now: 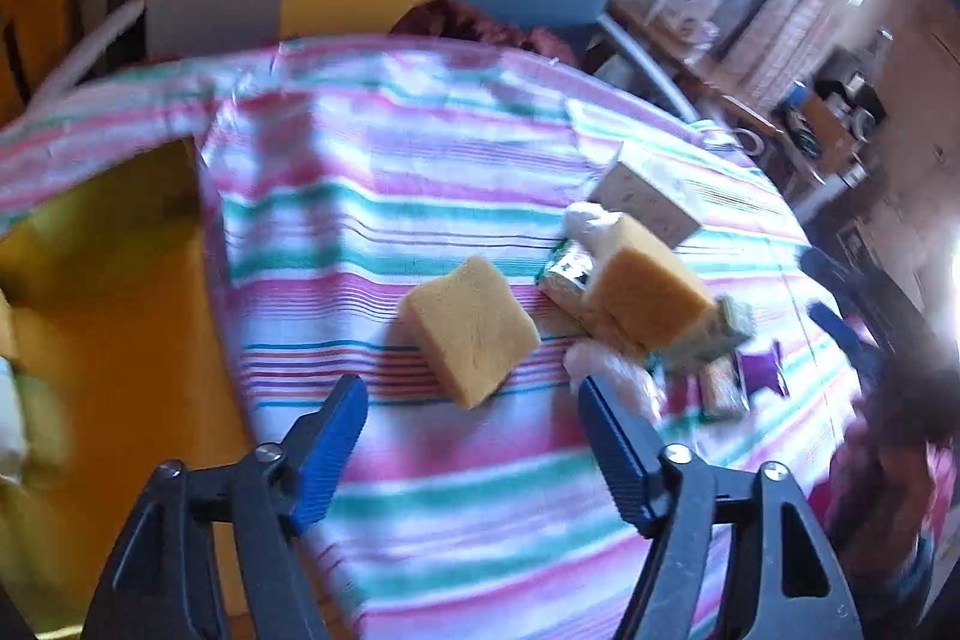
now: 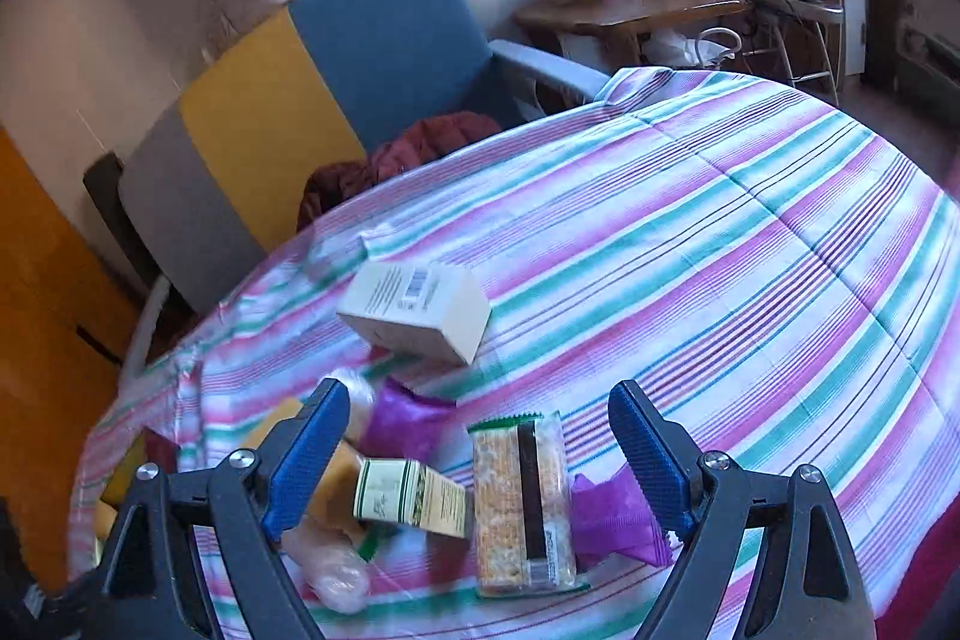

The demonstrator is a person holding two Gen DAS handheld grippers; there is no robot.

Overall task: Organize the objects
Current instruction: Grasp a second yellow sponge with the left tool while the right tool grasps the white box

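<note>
A striped cloth (image 1: 420, 172) covers the table. In the left wrist view my left gripper (image 1: 471, 391) is open and empty just in front of a yellow sponge (image 1: 471, 337). A second yellow sponge (image 1: 645, 301) lies to its right on a heap with a white box (image 1: 645, 196) behind. In the right wrist view my right gripper (image 2: 480, 403) is open and empty above a snack bar packet (image 2: 522, 502), a small green-striped box (image 2: 411, 499), purple packets (image 2: 612, 514) and the white box (image 2: 417, 310).
A chair with grey, yellow and blue panels (image 2: 360, 58) stands behind the table with a dark red garment (image 2: 414, 148) on its seat. A wooden side table (image 2: 636, 10) with boxes is at the back right. The cloth's left edge (image 1: 210, 220) drops off beside an orange surface.
</note>
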